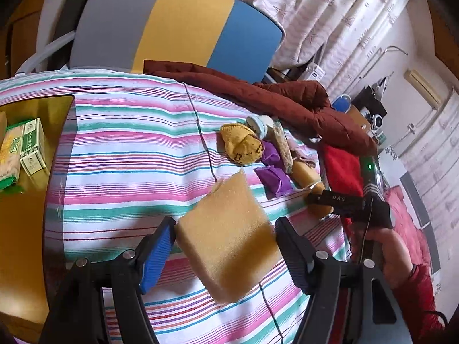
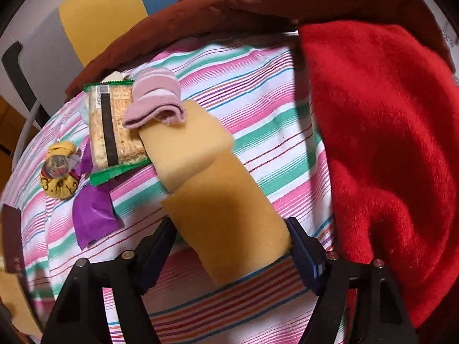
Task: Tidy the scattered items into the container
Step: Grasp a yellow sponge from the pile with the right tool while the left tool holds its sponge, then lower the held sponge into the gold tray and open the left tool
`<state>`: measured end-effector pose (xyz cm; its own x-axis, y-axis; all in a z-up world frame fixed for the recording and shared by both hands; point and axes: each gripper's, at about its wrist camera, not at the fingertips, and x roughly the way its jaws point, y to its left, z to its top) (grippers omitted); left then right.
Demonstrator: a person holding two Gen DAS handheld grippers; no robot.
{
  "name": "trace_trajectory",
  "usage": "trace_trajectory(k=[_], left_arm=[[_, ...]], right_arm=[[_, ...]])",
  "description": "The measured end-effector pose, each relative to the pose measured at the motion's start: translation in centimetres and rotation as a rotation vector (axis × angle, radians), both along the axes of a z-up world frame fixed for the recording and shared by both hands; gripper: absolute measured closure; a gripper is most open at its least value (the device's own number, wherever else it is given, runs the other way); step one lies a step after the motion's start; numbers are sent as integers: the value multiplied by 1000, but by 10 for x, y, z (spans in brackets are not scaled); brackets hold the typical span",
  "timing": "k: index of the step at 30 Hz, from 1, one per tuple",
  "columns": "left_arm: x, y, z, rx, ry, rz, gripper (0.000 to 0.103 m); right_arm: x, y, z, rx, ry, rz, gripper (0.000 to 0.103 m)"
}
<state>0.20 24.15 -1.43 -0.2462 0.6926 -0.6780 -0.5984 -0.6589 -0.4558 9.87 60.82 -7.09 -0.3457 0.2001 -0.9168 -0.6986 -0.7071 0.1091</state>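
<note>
Left wrist view: left gripper (image 1: 225, 246) clamps a yellow sponge (image 1: 226, 238), lower centre; right gripper (image 2: 231, 243) pinches another sponge (image 2: 226, 223). Carry both level toward the container (image 1: 25, 200) at the left edge.

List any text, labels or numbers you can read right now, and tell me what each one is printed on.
"SVD", seen upside down: white letters on the finger of the right gripper in the left wrist view; the reading is uncertain.
Green and white box: has print, too small to read.
Cracker packet: barcode with digits, too blurred to read.
Yellow sock: dark pattern, no legible words.
</note>
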Motion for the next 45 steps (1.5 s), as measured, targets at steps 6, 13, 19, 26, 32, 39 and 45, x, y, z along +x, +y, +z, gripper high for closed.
trace_trajectory(k=[6, 13, 19, 26, 32, 39, 45], left_arm=[[-7, -25, 16, 53, 34, 35, 32], [-20, -72, 32, 108, 62, 130, 32], [-38, -137, 33, 95, 92, 271, 32], [-68, -188, 1, -9, -40, 446, 19], [-70, -203, -2, 6, -49, 521, 19], [-60, -162, 11, -13, -1, 422, 19], [-44, -87, 13, -41, 17, 257, 19]], right_arm=[[0, -3, 2, 15, 4, 8, 31], [-1, -6, 5, 31, 9, 16, 36], [2, -6, 8, 37, 15, 18, 36], [7, -6, 9, 33, 9, 20, 36], [3, -4, 6, 29, 8, 21, 36], [1, -4, 4, 21, 1, 24, 36], [2, -3, 3, 11, 3, 21, 36]])
